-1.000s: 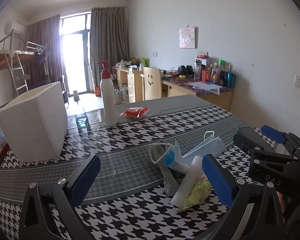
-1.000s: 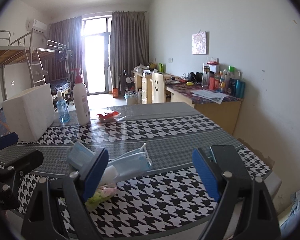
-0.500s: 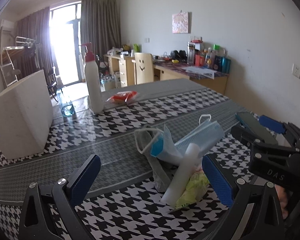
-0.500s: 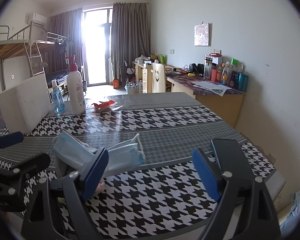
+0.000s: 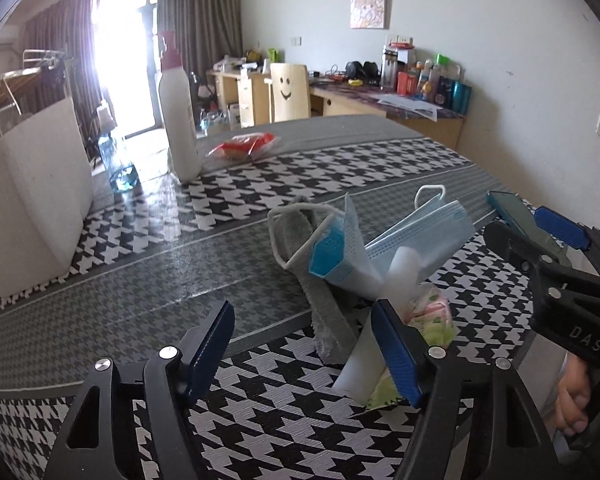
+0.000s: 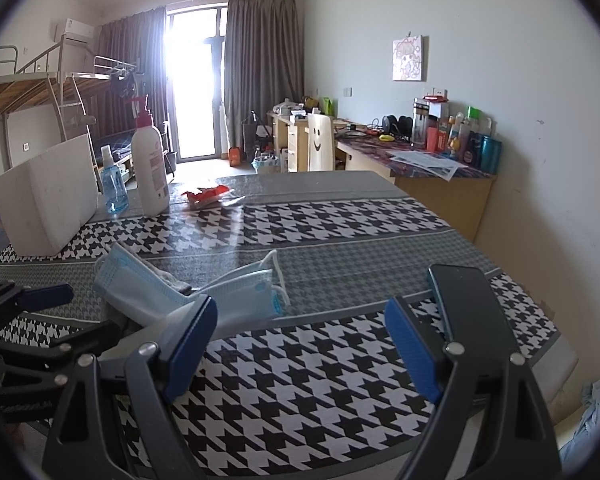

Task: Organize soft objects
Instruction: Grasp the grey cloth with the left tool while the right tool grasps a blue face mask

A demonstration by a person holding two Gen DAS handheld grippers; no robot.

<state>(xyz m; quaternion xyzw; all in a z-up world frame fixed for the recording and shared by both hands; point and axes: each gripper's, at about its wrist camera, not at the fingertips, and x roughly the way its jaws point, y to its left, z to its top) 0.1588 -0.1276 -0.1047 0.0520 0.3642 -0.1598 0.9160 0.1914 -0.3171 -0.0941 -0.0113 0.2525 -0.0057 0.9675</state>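
Observation:
A heap of soft things lies on the houndstooth table: light blue face masks, a grey cloth, a white roll and a green-pink packet. My left gripper is open, its right pad against the roll's near end. My right gripper is open and empty; the masks lie just beyond its left pad. It shows at the right in the left wrist view.
A white foam box stands at the far left. A white pump bottle, a blue spray bottle and a red packet stand behind. A dark phone lies by the table's right edge.
Both grippers moved forward and lower toward the heap, which now looks nearer. The left gripper's right pad has reached the white roll. Both stay open.

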